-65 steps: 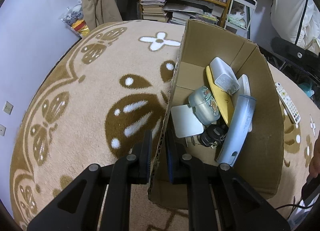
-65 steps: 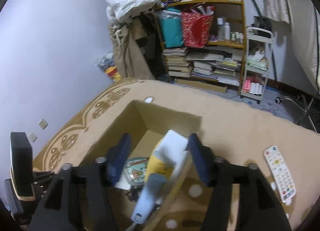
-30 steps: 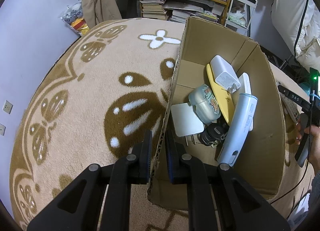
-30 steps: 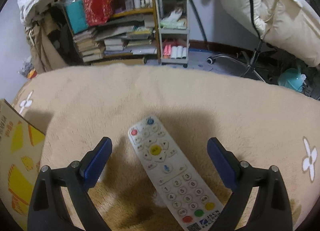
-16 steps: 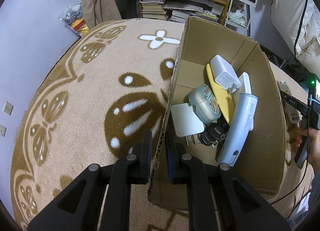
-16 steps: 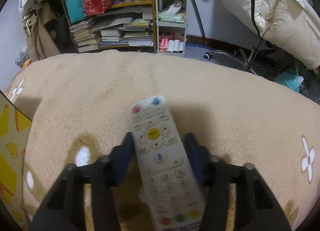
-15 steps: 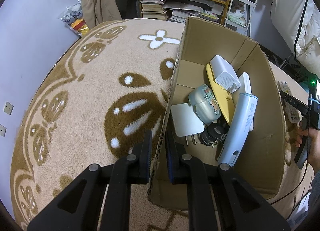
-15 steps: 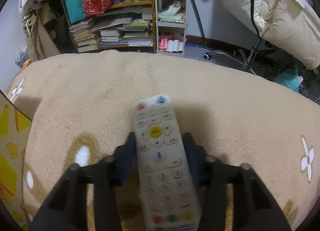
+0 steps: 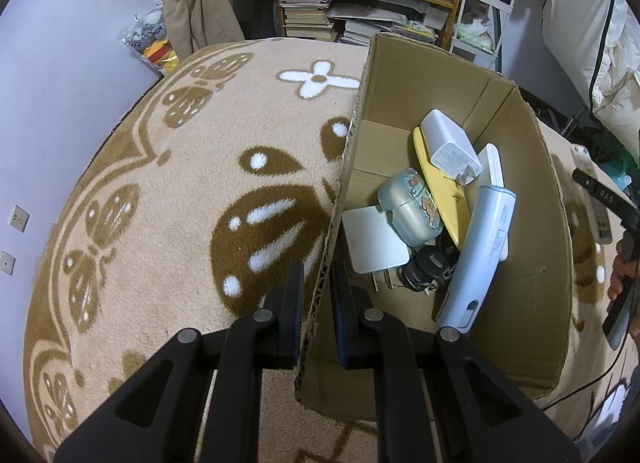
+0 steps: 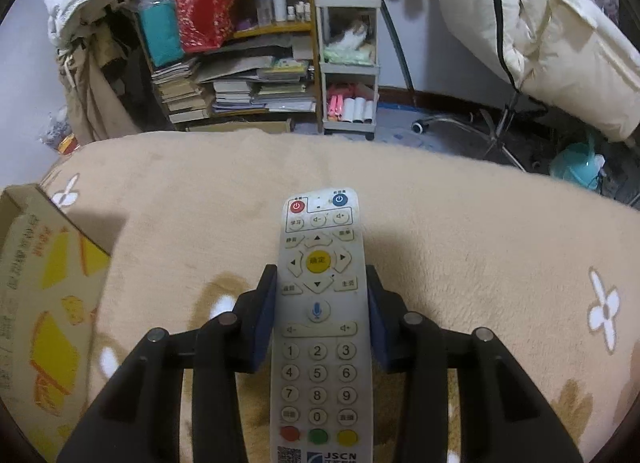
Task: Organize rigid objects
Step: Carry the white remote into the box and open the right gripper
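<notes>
Right claw [image 10: 322, 311] went from wide open around the remote [image 10: 320, 327] to clamped on its long edges, and the remote now looks lifted slightly off the blanket [image 10: 480, 243]. Left claw [image 9: 316, 303] hasn't budged: narrow, pinching the near wall of the box [image 9: 532, 263], one pad outside and one inside.

Remote: held lengthwise along the right claw, power buttons pointing away, keypad up. It's to the right of the box, outside it; a box corner shows at the left edge of the right wrist view.

Progress: mostly done by the look of it. Already in the box:
- white charger [image 9: 450, 151]
- yellow flat piece [image 9: 440, 191]
- small printed tin [image 9: 410, 207]
- white adapter [image 9: 374, 241]
- black round item [image 9: 426, 269]
- pale blue long device [image 9: 480, 255]

Left to do: carry the remote over the right wall and drop it in. No other loose items visible on the blanket in either view, so this is likely the last one. Box is crowded, so it'll probably end up resting on top of the pile.
</notes>
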A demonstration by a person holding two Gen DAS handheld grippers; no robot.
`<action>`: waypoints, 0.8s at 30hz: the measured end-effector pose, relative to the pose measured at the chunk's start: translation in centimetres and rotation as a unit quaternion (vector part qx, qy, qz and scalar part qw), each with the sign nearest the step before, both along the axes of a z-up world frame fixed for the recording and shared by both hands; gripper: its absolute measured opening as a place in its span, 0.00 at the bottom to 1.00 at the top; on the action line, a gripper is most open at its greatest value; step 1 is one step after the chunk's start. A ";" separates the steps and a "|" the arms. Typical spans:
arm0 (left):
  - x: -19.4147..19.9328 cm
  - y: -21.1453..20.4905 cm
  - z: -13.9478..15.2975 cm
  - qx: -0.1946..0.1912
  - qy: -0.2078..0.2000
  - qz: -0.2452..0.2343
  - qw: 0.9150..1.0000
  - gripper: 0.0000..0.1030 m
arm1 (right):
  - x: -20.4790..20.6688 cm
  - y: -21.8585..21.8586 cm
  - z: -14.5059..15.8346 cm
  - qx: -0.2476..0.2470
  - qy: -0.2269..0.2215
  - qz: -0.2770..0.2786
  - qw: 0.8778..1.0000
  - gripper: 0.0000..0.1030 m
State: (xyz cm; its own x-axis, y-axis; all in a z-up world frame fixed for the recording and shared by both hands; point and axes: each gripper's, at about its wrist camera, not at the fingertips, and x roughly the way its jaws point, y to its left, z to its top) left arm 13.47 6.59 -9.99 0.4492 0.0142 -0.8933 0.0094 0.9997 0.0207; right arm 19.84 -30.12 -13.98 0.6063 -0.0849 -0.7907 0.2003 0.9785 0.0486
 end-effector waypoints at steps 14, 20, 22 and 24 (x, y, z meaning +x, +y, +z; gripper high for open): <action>0.1 0.2 0.2 -0.001 0.000 0.000 1.000 0.12 | -1.7 6.4 6.9 0.035 -0.071 0.083 0.993 0.42; 0.1 0.2 0.2 -0.001 0.000 0.000 1.000 0.12 | -2.5 10.6 9.4 0.057 -0.097 0.141 0.984 0.42; 0.1 0.1 0.2 -0.001 0.000 0.000 1.000 0.12 | -2.7 11.8 10.0 0.066 -0.104 0.155 0.980 0.42; 0.1 0.1 0.2 -0.001 0.000 0.000 1.000 0.12 | -2.6 13.1 10.3 0.079 -0.104 0.167 0.977 0.42</action>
State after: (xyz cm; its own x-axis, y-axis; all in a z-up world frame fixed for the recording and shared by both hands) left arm 13.52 6.71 -9.79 0.4493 0.0127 -0.8933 0.0090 0.9998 0.0188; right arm 17.26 -16.99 -3.68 0.7287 0.2591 -0.6340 -0.1597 0.9644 0.2106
